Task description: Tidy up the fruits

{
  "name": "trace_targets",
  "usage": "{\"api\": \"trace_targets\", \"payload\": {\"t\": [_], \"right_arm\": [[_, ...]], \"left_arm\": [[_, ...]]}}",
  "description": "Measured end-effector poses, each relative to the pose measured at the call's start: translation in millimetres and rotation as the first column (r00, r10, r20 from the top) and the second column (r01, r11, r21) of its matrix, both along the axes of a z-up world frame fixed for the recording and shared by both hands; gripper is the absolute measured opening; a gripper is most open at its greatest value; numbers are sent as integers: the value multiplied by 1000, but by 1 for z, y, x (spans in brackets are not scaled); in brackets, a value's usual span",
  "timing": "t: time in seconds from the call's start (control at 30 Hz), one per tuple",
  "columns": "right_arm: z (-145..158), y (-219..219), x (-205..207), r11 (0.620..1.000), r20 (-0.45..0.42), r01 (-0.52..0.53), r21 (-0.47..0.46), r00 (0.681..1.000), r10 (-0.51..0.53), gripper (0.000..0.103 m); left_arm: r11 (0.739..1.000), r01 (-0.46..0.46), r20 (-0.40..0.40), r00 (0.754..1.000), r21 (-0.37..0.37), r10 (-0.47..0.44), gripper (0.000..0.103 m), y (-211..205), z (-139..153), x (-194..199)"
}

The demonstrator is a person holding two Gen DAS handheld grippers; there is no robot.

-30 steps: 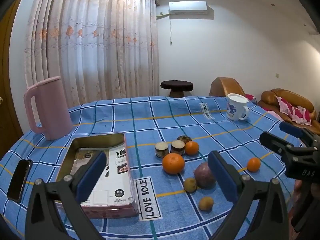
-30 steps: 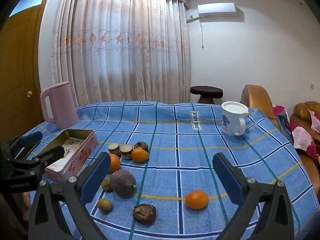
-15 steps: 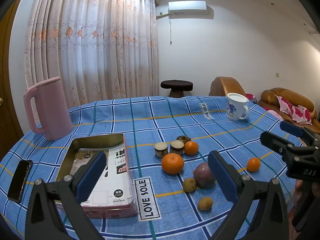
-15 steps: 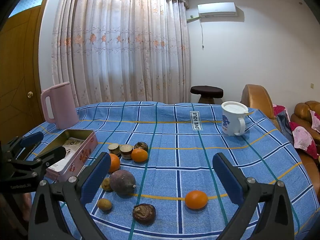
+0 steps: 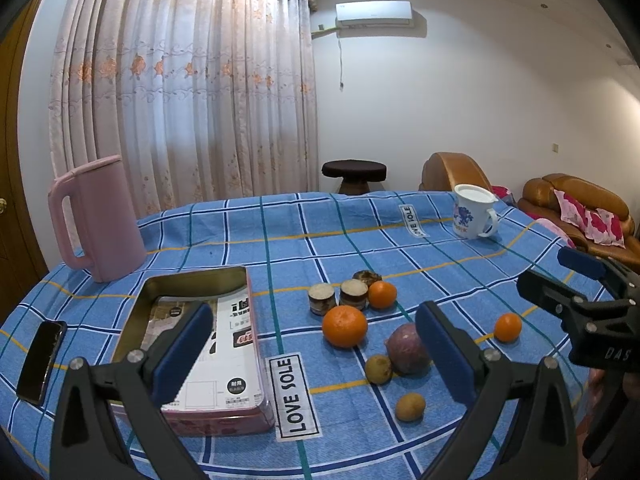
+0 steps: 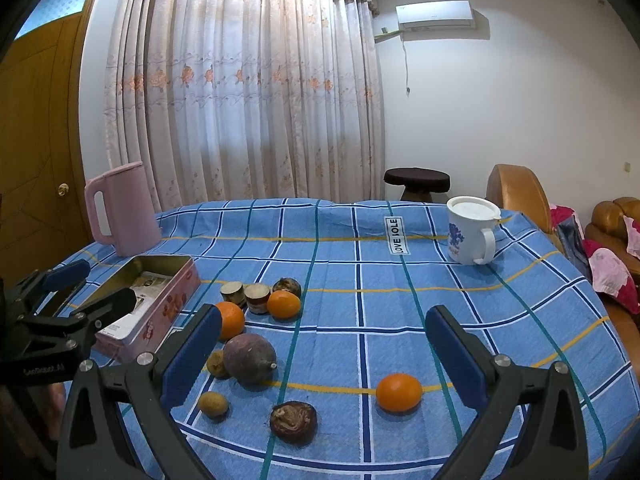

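Note:
Fruits lie on a blue checked tablecloth (image 5: 280, 224). A large orange (image 5: 344, 326), a small orange (image 5: 382, 294), a purple fruit (image 5: 406, 348), two small yellow-brown fruits (image 5: 378, 369) and two cut brown pieces (image 5: 322, 298) form a cluster. A lone orange (image 6: 399, 392) and a dark brown fruit (image 6: 293, 421) lie nearer the front. An open pink tin (image 5: 192, 344) stands at the left. My left gripper (image 5: 314, 352) is open and empty above the cluster. My right gripper (image 6: 322, 356) is open and empty above the lone orange.
A pink jug (image 5: 98, 220) stands at the back left. A white mug (image 5: 472, 216) stands at the back right. A black phone (image 5: 40, 360) lies at the table's left edge. A sofa (image 5: 576, 208) and a stool (image 5: 354, 176) stand beyond the table.

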State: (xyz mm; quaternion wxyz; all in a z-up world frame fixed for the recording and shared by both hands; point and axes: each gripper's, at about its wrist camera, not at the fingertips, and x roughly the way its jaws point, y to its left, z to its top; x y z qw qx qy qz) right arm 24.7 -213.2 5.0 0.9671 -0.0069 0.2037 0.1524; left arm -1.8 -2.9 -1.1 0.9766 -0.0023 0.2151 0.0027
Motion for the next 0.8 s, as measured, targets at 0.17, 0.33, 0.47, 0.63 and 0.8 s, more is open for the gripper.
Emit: {"api": "trace_targets", "payload": {"t": [0.17,0.33,0.47,0.63,0.8], "right_arm": [[0,1,0,1000,-3,-5,2,1000,5,102],[-1,1,-1,1000,-5,-6,4,1000,6,102],[-2,0,-1,1000,-5,-5,6,1000,5,102],[-2,1,-1,1000,-8,-7,8,1000,7,102],[-5,0,-1,1000,-22,-7,6,1000,7,102]], "left_arm": [[1000,1,-2,1000,0,-1,103,0,0,0],[1000,2,-2,1000,0,-2,103,0,0,-1],[1000,0,-1,1000,0,0,103,0,0,-1],[1000,2,-2,1000,1,-2,103,0,0,0],[1000,13,-14,1000,-8,-13,103,1,-2,-1]]}}
